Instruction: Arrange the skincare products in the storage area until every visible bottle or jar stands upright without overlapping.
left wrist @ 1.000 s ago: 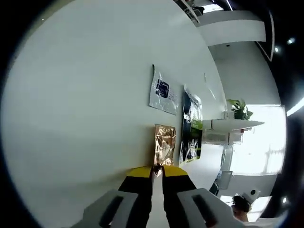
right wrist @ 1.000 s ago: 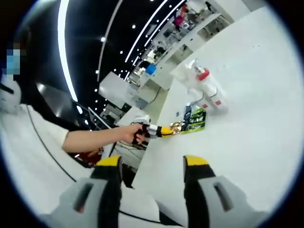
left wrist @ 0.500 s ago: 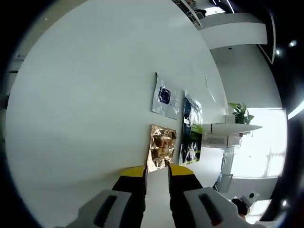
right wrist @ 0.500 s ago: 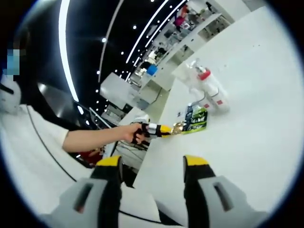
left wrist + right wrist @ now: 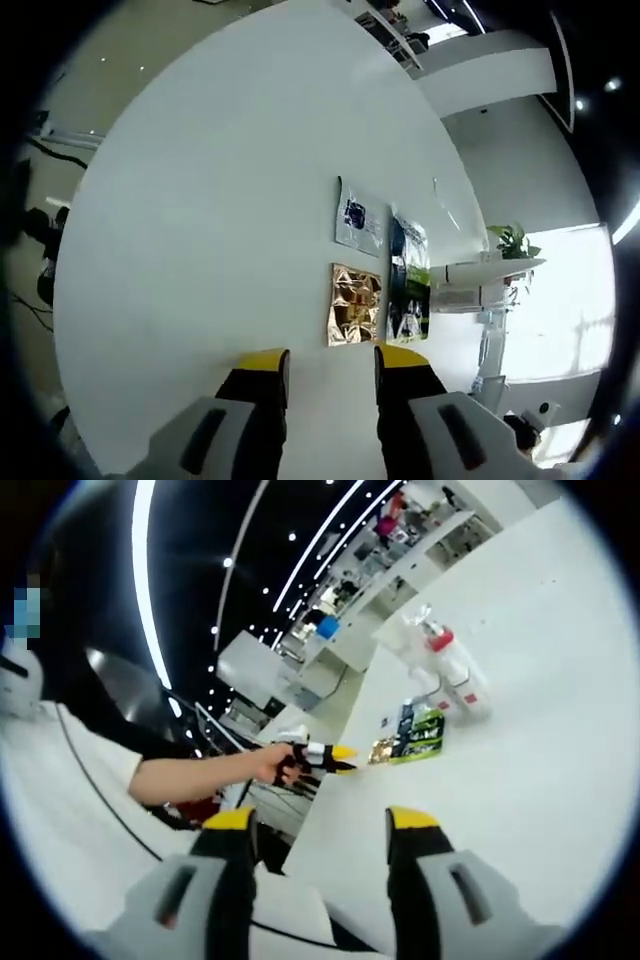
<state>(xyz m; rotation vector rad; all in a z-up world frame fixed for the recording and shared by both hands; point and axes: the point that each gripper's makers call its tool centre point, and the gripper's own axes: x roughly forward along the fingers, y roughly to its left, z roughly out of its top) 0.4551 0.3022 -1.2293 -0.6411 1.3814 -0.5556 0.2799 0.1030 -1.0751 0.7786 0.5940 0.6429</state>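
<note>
Three flat sachets lie side by side on the white table: a gold foil one, a dark green one and a white and blue one. My left gripper is open just short of the gold sachet, with nothing between its yellow tips. From the right gripper view, a hand holds the left gripper beside the gold sachet and the green sachet. Beyond them is a white bottle with a red collar; I cannot tell if it is upright. My right gripper is open and holds nothing.
A crinkled clear wrapper lies beside the white bottle. The table edge runs close to the sachets. A person's arm reaches in from the left. Shelves and a plant stand beyond the table.
My left gripper opened and let go of the gold sachet, then drew back a little. The sachet now lies flat on the table. The right gripper stayed open.
</note>
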